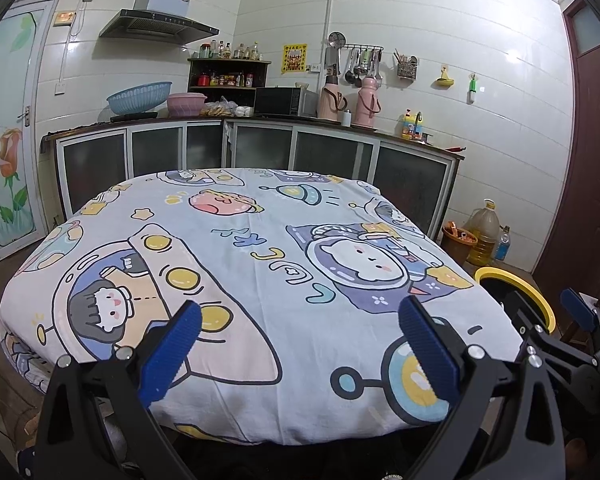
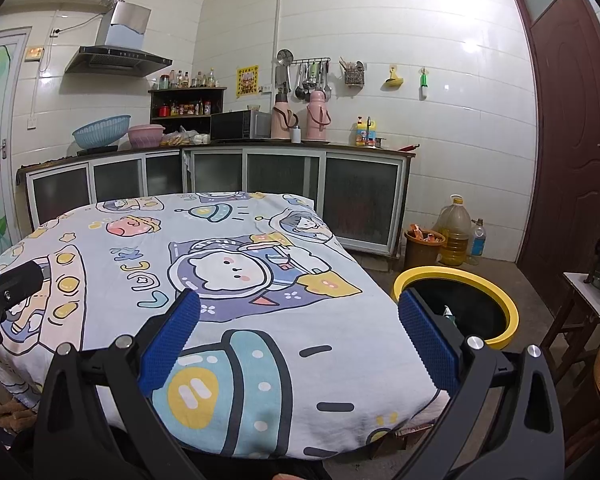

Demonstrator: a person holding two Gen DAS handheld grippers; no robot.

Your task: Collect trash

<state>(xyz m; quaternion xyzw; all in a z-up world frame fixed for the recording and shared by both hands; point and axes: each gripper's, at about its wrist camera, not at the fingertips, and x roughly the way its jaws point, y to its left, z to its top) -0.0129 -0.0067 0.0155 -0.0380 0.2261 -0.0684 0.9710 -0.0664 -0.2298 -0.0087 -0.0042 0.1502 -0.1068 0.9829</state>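
Over the table: one cartoon tablecloth [image 1: 260, 264] covers the whole top and hangs over every edge, printed with astronauts and rockets; nothing lies on it.
Cabinets: one L-shaped run of glass-fronted kitchen cabinets [image 2: 284, 176] stands against the tiled walls beyond the table's far edge.
Doors: two, one dark red door [image 2: 572, 152] at the right wall and one flower-painted glass door [image 1: 8, 152] at the left.
Trash bin: one yellow-rimmed bin [image 2: 500, 296] on the floor just beside the table's right edge; a scrap of greenish trash [image 2: 448, 314] shows inside the black liner.
Left gripper [image 1: 300, 344]: blue-padded fingers spread wide, holding nothing, hovering over the table's near edge.
Right gripper [image 2: 300, 340]: fingers equally wide apart, holding nothing, at the near right corner, its right finger in front of the bin's rim.
Thermos flasks: two pink thermoses [image 2: 318, 116] on the counter.
Basins: two, one blue basket [image 1: 140, 98], one pink basin [image 1: 186, 105].
Floor bottles: one large oil jug [image 2: 454, 232], one small blue-labelled bottle [image 2: 477, 240], next to one brown bucket [image 2: 422, 248].
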